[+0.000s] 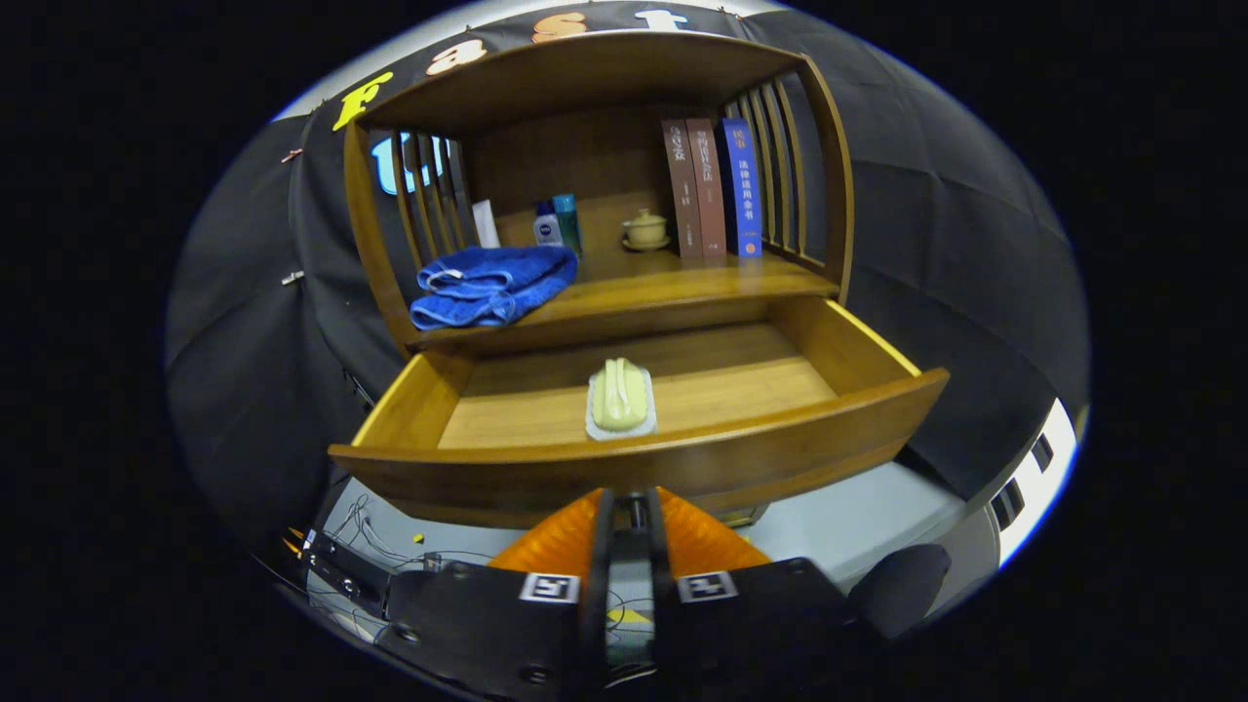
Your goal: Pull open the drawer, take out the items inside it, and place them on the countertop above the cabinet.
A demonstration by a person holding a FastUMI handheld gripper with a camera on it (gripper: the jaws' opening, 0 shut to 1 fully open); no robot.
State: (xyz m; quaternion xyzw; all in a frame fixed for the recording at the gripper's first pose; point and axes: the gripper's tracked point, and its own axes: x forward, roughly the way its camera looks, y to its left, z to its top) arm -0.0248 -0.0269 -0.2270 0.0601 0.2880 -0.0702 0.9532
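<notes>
Looking ahead: I saw a wooden cabinet (604, 195) standing before the gripper (630, 507), with its drawer (634, 458) pulled well out toward me.
Gripper: its two fingers (597, 531) lay close together, almost touching, with only a thin slot between them; I held nothing in them.
Finger position: the tips sat just below the drawer's front panel, near its middle; I could not tell whether they touched the wood.
Drawer contents: a pale yellow-green item (620, 393) lay on a small light tray (597, 425), resting on the drawer floor just behind the front panel, straight beyond the fingers.
Drawer floor: otherwise I saw bare wood on both sides of the tray.
Countertop: the countertop (702, 278) above the drawer carried a folded blue towel (490, 283) at its left front, partly overhanging the edge.
Back of shelf: I noted two small bottles (556, 224) side by side, a small lidded cup on a saucer (645, 231) to their right, and three upright books (712, 190) against the right-hand slats.
Below the cabinet: I saw a grey surface (858, 522) with loose cables (370, 531) off to the left.
</notes>
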